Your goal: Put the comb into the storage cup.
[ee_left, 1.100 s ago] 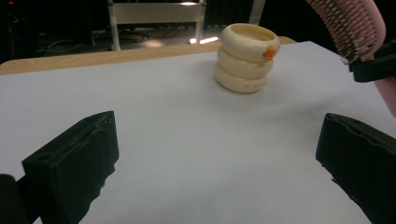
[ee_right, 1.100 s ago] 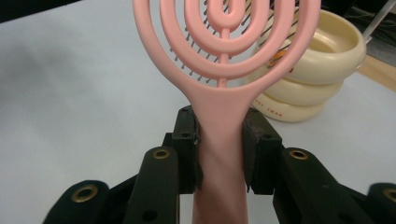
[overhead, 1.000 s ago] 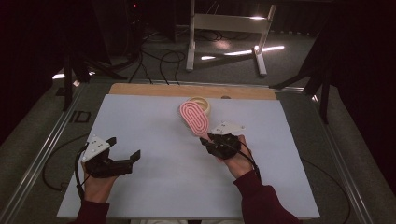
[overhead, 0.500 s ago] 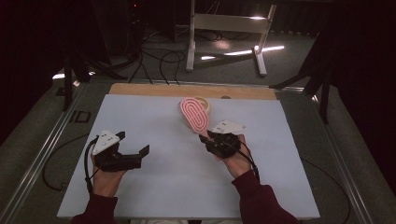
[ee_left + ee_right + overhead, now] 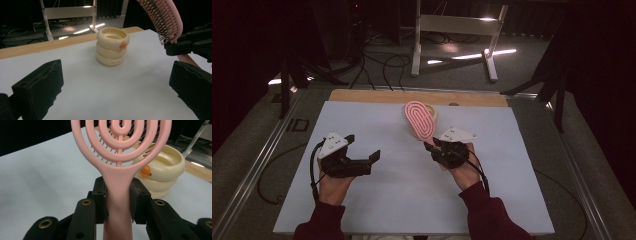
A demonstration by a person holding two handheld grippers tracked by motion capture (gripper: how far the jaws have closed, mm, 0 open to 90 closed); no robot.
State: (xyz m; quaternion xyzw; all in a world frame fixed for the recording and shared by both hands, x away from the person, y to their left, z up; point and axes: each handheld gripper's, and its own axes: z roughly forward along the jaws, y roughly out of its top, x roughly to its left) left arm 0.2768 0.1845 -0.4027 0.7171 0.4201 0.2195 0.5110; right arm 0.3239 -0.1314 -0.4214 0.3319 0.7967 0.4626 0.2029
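Observation:
A pink vented hairbrush point(image 5: 420, 119) stands upright above the white mat, held by its handle point(image 5: 117, 195) in my right gripper point(image 5: 435, 148), whose jaws are shut on it. Its bristles point(image 5: 160, 25) face my left gripper point(image 5: 364, 152). Behind the brush sits a cream ribbed cup point(image 5: 112, 46) with an orange button point(image 5: 145, 170) on its side. My left gripper hovers at the mat's left, jaws open and empty, pointing toward the cup; in the left gripper view its fingers point(image 5: 40, 90) frame the cup.
The white mat point(image 5: 387, 200) covers most of the table, with a wooden strip point(image 5: 362, 95) along its far edge. Beyond the table stand a white frame point(image 5: 457, 25) and cables point(image 5: 377, 55) on the dark floor. Metal rails point(image 5: 257, 165) run along the table's sides.
My left gripper has moved right and a little up, toward the mat's middle. The right gripper and the brush have stayed in place.

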